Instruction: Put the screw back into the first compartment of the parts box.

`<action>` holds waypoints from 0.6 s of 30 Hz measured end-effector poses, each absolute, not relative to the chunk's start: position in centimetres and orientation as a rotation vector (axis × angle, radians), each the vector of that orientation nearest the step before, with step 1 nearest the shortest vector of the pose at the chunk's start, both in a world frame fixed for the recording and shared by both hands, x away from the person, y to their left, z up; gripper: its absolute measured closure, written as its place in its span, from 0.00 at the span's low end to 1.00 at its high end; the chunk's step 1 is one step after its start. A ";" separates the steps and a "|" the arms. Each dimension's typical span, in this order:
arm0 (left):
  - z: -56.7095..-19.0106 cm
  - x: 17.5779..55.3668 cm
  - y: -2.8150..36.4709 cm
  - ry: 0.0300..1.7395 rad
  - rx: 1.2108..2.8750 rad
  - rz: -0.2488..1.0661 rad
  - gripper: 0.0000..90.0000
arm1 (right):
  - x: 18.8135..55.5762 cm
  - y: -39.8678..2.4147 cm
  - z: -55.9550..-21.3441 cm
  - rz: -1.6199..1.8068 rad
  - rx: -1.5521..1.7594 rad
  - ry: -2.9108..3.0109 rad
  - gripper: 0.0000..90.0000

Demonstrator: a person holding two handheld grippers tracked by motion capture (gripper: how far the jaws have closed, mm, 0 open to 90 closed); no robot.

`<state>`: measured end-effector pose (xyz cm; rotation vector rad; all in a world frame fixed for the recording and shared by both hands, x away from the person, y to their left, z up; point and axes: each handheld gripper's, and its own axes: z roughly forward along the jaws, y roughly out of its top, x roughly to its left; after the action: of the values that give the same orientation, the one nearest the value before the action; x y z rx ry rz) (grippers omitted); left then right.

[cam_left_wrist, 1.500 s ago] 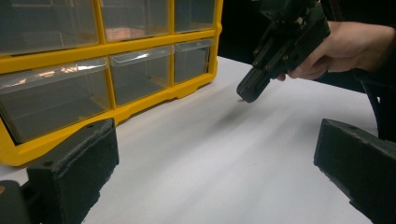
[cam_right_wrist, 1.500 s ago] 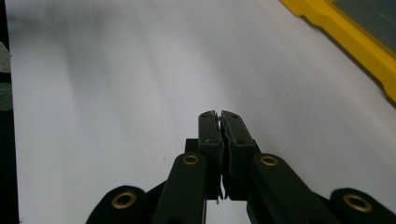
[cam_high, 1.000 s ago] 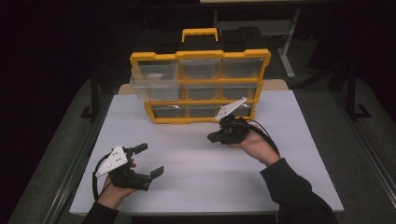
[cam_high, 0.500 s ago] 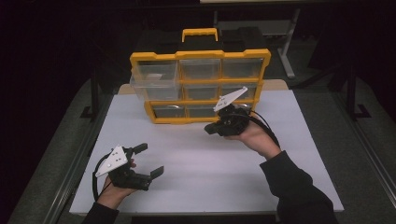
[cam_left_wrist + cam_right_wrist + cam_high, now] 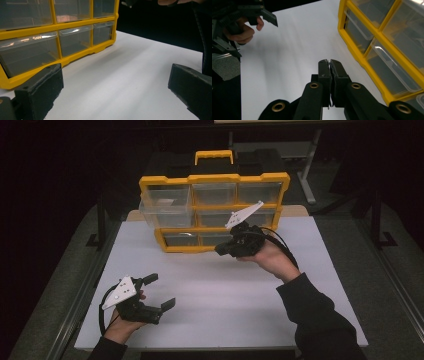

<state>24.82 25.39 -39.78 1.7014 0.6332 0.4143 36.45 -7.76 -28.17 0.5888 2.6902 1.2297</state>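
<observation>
Right gripper (image 5: pixel 220 251), jaws together and empty, has risen beside the yellow organizer (image 5: pixel 212 212); left gripper (image 5: pixel 161 292) gapes

- Yellow drawer cabinet (image 5: pixel 215 212) is standing at the table's far middle, blocking reach beyond it.
- One top-left drawer (image 5: pixel 165 210) is jutting forward over the white tabletop (image 5: pixel 225 310).
- Bare tabletop is lying open between left gripper (image 5: pixel 162 291) and right gripper (image 5: pixel 222 251).

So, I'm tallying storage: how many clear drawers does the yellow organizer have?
9, in three rows of three in the yellow plastic organizer. The clear top-left drawer is pulled out. The right gripper hides part of the lower right ones.
</observation>
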 end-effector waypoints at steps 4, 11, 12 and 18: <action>-39.8 24.8 25.3 0.639 1.698 0.408 0.00 | 36.6 -7.7 -27.1 1.244 0.583 2.677 0.97; -39.8 24.8 25.4 0.633 1.699 0.411 0.00 | 36.9 -7.4 -25.4 1.259 0.564 2.651 0.97; -39.8 24.8 25.4 0.628 1.702 0.415 0.00 | 37.0 -7.4 -25.2 1.259 0.562 2.647 0.97; -39.8 24.9 25.4 0.626 1.705 0.417 0.00 | 37.2 -7.0 -23.9 1.272 0.551 2.631 0.97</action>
<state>24.86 25.42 -39.76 1.7050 0.6264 0.4172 37.22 -7.02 -23.85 0.5512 2.6307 1.2722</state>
